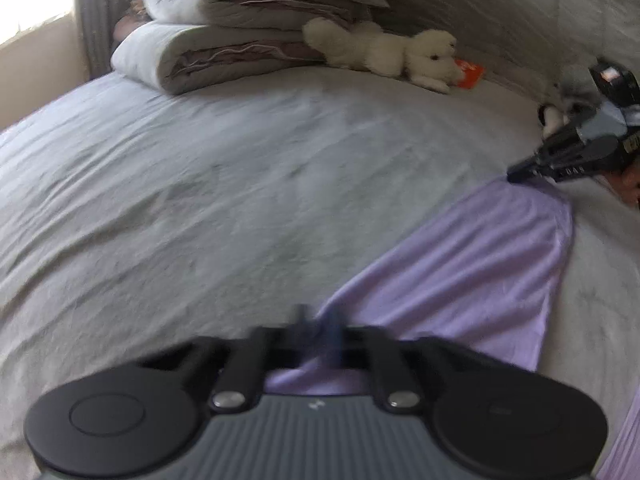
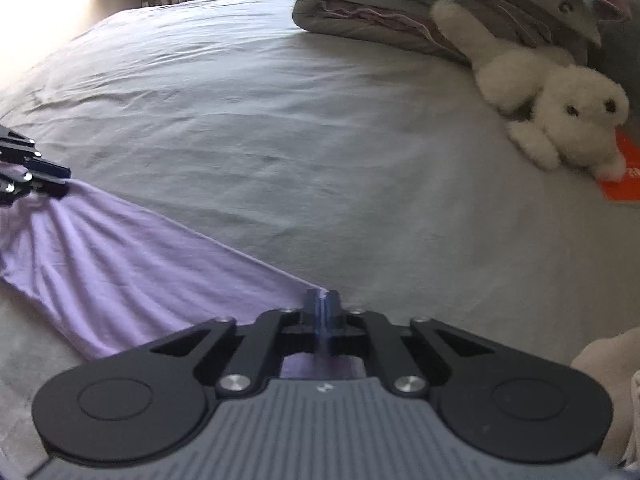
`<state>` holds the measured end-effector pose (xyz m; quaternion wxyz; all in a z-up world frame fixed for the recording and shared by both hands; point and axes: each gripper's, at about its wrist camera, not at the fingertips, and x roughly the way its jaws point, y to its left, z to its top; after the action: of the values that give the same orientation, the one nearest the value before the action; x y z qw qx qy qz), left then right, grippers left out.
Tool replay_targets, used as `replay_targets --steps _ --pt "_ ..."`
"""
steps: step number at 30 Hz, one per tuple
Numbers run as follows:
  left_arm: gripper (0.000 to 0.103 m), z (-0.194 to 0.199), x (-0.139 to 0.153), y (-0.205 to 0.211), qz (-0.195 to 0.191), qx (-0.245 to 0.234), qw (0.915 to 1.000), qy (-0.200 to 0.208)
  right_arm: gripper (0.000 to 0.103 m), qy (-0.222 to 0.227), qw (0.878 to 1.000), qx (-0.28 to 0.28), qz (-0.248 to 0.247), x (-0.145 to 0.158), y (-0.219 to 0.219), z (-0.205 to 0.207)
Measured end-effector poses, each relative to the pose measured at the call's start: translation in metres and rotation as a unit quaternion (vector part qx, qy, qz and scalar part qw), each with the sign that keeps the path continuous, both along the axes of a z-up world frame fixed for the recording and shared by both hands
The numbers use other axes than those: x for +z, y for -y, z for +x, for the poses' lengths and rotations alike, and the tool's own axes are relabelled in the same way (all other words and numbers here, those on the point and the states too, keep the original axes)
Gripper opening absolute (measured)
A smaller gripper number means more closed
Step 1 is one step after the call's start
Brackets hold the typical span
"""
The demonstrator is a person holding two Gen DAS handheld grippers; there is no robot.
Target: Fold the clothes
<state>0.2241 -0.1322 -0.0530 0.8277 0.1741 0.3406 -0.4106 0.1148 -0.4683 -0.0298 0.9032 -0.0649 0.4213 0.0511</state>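
While both cameras look forward over a bed, the nearest thing in each view is its own gripper. At the bottom centre of the left wrist view, the left gripper [image 1: 318,322] has its jaws pinched together on an edge of the lilac garment [image 1: 460,264], though this part is blurred. At the bottom centre of the right wrist view, the right gripper [image 2: 323,300] is likewise clamped on a corner of the same garment, the cloth pinched between its closed tips.

Between the two grippers the garment stretches in a taut band with long creases, its lower part lying on the grey bedsheet [image 1: 200,184]. In the left wrist view it runs toward the right edge of the frame; in the right wrist view toward the left edge.

Farther back, a white plush toy [image 2: 560,120] lies on the sheet, touching an orange card [image 2: 624,176]. Behind it, at the top of the frame, sits a stack of folded quilts [image 1: 224,36].
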Motion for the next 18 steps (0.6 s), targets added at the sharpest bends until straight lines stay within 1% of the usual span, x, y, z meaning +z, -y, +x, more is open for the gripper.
replay_targets --steps 2,4,6,8,12,15,18 --pt "0.001 -0.001 0.003 0.000 -0.008 0.010 0.9998 0.014 0.003 0.008 1.000 0.002 -0.017 0.002 -0.006 0.000" --pt "0.001 0.000 0.007 -0.001 -0.022 0.023 0.9990 0.032 0.002 0.027 0.999 -0.016 -0.030 0.009 -0.003 0.003" --pt "0.001 0.004 0.012 -0.002 -0.037 0.036 0.9978 0.040 0.002 0.044 0.998 -0.031 -0.042 0.016 0.001 0.009" --pt "0.001 0.009 0.015 0.000 -0.042 0.047 0.9967 0.050 0.002 0.058 0.996 -0.042 -0.053 0.023 0.006 0.017" --pt "0.001 0.022 0.012 0.010 -0.035 0.070 0.9948 0.066 0.002 0.066 0.994 -0.047 -0.069 0.026 0.006 0.041" --pt "0.001 0.031 0.002 0.015 -0.022 0.085 0.9939 0.068 0.002 0.058 0.994 -0.054 -0.075 0.016 0.004 0.058" --pt "0.001 0.034 -0.010 0.019 -0.014 0.094 0.9932 0.068 0.002 0.043 0.995 -0.066 -0.068 0.001 0.004 0.074"
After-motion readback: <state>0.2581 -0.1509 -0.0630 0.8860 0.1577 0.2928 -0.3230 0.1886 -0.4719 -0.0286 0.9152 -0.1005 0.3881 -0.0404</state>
